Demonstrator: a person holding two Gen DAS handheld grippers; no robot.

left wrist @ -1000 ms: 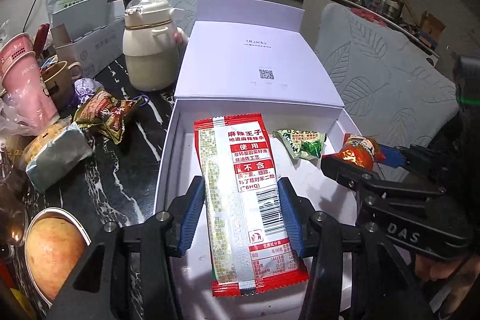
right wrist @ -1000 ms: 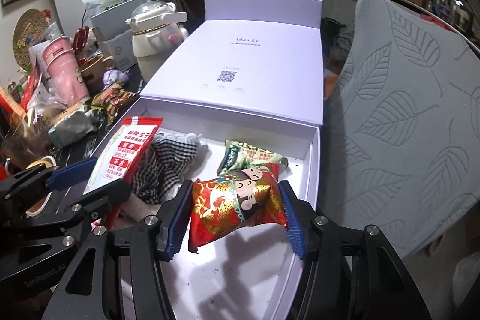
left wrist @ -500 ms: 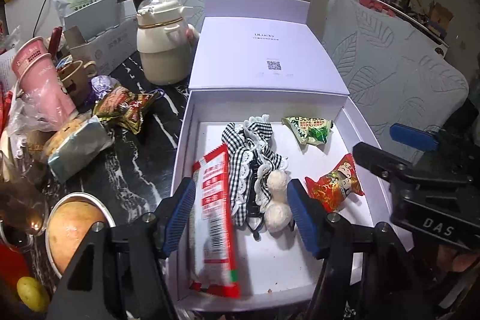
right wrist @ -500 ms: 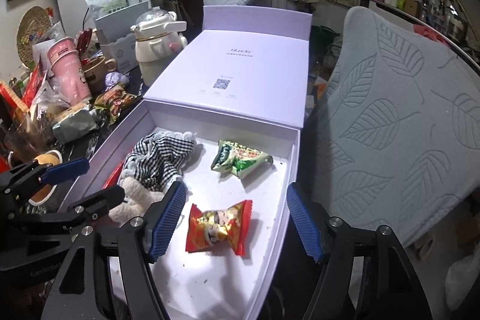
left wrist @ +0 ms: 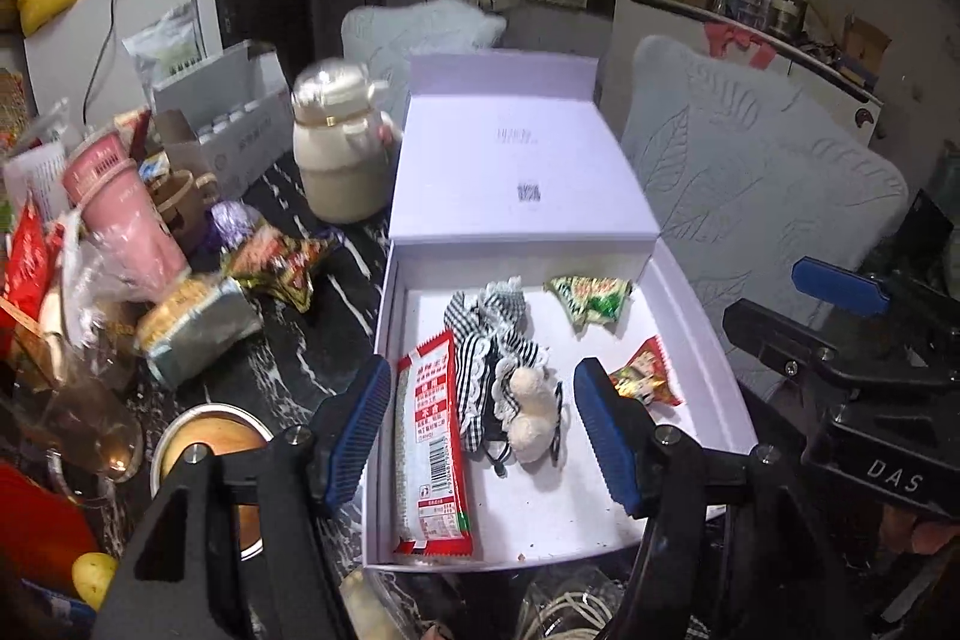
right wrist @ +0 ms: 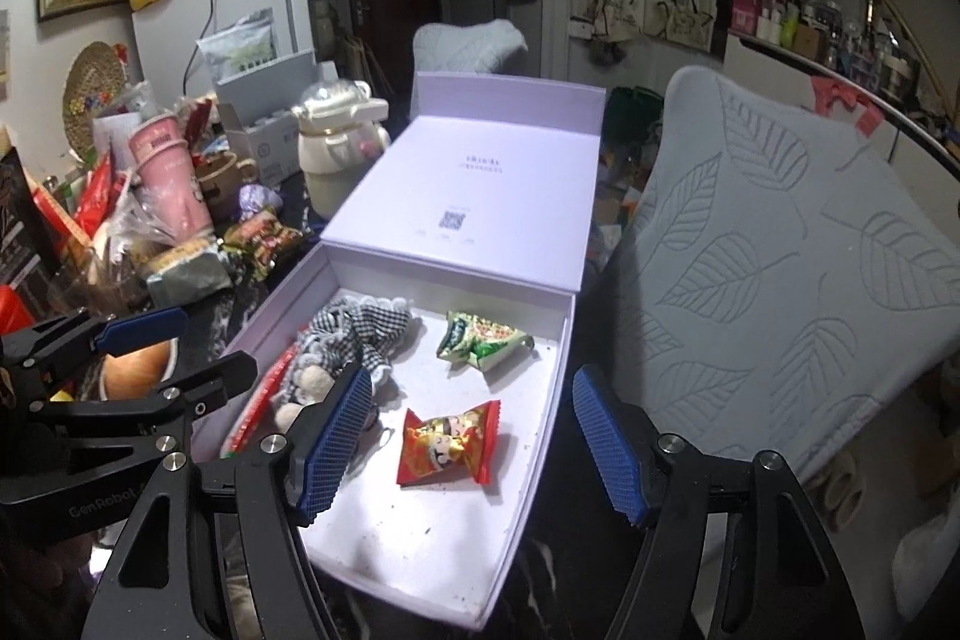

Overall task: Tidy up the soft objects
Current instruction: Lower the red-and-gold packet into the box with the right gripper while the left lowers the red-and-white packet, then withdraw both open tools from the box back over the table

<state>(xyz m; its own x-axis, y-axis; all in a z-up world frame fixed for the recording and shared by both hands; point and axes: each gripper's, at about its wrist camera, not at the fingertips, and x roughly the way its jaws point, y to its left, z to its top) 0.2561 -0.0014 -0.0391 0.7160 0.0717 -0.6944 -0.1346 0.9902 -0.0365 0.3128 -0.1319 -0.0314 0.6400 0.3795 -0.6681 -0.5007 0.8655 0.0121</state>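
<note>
An open white box (left wrist: 714, 340) (right wrist: 540, 400) holds a long red-and-white snack pack (left wrist: 432, 448), a black-and-white checked cloth with pompoms (left wrist: 498, 358) (right wrist: 360, 328), a green packet (left wrist: 591, 298) (right wrist: 483, 340) and a red packet (left wrist: 642, 376) (right wrist: 450, 442). My left gripper (left wrist: 480, 430) is open and empty above the box's near left side. My right gripper (right wrist: 474, 442) is open and empty above the red packet.
On the dark marble table left of the box lie snack packs (left wrist: 276, 268), a foil pack (left wrist: 198, 328), a pink cup (left wrist: 126, 214), a cream jar (left wrist: 342, 154) and a bowl with fruit (left wrist: 210, 442). A leaf-patterned chair back (right wrist: 798, 268) stands right of the box.
Both grippers opened, dropped the long red-and-white pack and the red packet into the box, and pulled back upward.
</note>
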